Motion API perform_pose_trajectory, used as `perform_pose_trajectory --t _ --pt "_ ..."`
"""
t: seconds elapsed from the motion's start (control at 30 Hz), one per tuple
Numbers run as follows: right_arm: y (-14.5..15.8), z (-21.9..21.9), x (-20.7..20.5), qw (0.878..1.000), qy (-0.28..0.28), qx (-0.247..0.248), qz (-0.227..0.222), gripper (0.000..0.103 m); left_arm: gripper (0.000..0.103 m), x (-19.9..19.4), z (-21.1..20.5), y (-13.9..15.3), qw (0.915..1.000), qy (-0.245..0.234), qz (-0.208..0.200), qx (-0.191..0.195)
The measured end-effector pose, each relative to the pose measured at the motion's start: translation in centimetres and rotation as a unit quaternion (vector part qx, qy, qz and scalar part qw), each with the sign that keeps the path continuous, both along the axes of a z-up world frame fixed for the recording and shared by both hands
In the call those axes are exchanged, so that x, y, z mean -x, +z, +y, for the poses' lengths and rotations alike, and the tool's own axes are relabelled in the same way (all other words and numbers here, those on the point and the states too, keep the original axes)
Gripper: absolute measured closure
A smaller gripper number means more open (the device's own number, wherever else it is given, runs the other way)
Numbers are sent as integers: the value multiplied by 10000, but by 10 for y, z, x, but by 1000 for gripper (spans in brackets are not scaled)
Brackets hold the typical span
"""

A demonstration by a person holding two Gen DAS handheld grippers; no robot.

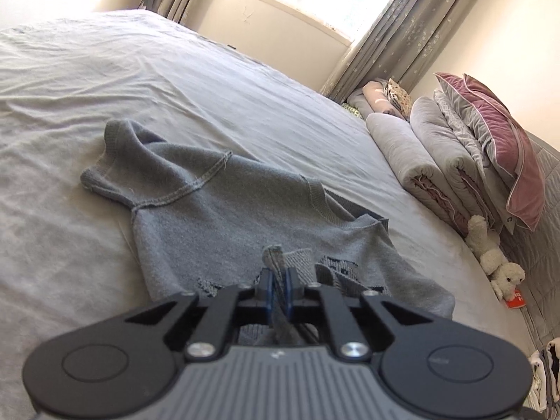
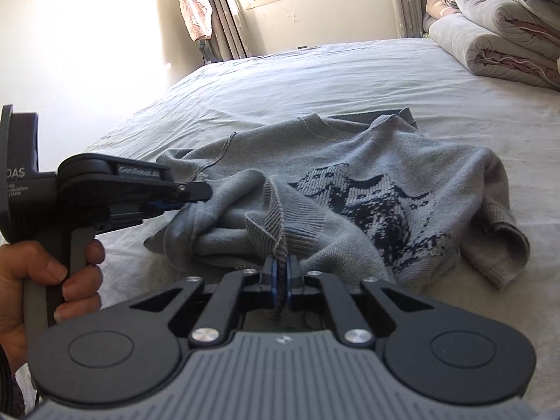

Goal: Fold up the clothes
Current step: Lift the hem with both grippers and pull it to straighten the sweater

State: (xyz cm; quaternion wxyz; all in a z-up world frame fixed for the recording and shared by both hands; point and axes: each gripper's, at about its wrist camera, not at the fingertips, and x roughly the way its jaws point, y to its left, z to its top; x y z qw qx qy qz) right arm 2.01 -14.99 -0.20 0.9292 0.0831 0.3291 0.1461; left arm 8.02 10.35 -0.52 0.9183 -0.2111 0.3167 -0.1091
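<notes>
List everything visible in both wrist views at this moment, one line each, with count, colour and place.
Knitted grey sweater with dark blue pattern: one, grey, crumpled on the bed, near edge pinched by both grippers.
Bed sheet: one, pale grey, wrinkled, under the sweater.
Rolled quilts: a stack, grey with pink lining, along the right edge of the bed.
Velvet pillow: one, dusty pink, atop the quilts.
Plush toy: one, cream, beside the quilts.
Curtains: grey, flanking the bright window.
Left gripper: black, blue pads, shut on sweater fabric.
Right gripper: black, blue pads, shut on the ribbed hem.
Left hand: one, gripping the left gripper's handle.
</notes>
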Motion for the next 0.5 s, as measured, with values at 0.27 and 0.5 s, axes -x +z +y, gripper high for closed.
perform_pose_trajectory --t 0.27,0.5 --pt "33 -31 26 9984 -211 217 -470 98 97 51 23 44 9965 -164 -725 -378" --pt "57 -55 44 9954 -267 403 -826 98 97 101 41 72 9877 -606 -1217 -773"
